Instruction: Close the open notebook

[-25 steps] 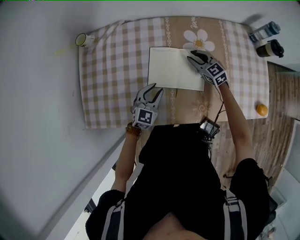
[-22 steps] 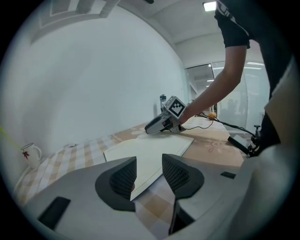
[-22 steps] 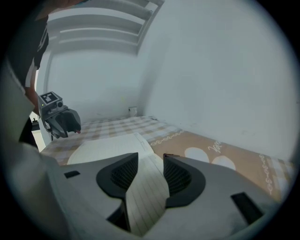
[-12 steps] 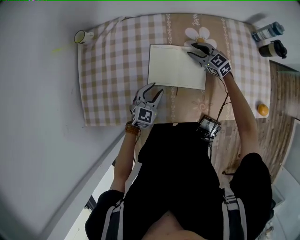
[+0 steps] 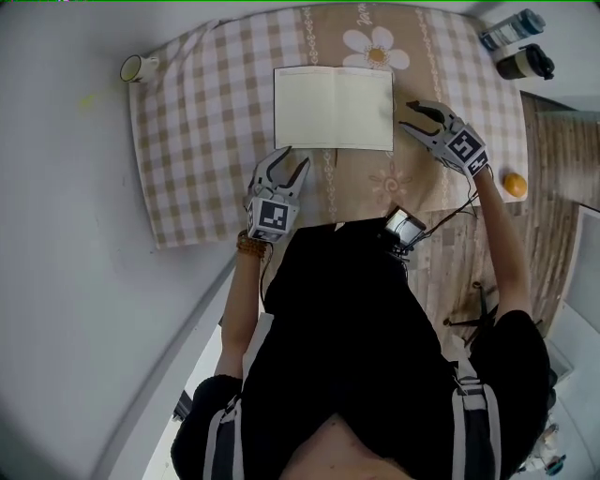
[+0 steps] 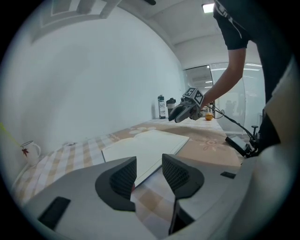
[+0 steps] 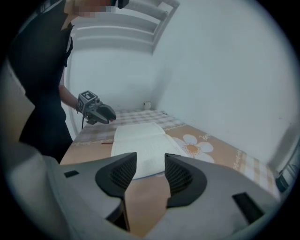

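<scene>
The notebook (image 5: pixel 333 108) lies open and flat on the checked tablecloth (image 5: pixel 202 141), both cream pages up. In the left gripper view the notebook (image 6: pixel 145 147) sits just ahead of my left gripper (image 6: pixel 149 171). My left gripper (image 5: pixel 286 161) hovers at the notebook's near left corner. Its jaws have just been opening and stand open with nothing between them. My right gripper (image 5: pixel 411 118) hangs just beyond the notebook's right edge, clear of the page. Its jaws have also just been opening and hold nothing. In the right gripper view the notebook (image 7: pixel 140 145) lies ahead of my right gripper (image 7: pixel 150 171).
A white mug (image 5: pixel 138 67) stands at the cloth's far left corner. Two bottles (image 5: pixel 511 28) stand at the far right, and an orange (image 5: pixel 515 185) lies on the right. A small black device (image 5: pixel 403 227) with a cable sits at the table's near edge.
My right gripper has come off the notebook's far right corner and moved right, clear of the page. The left gripper has stayed by the near left corner.
</scene>
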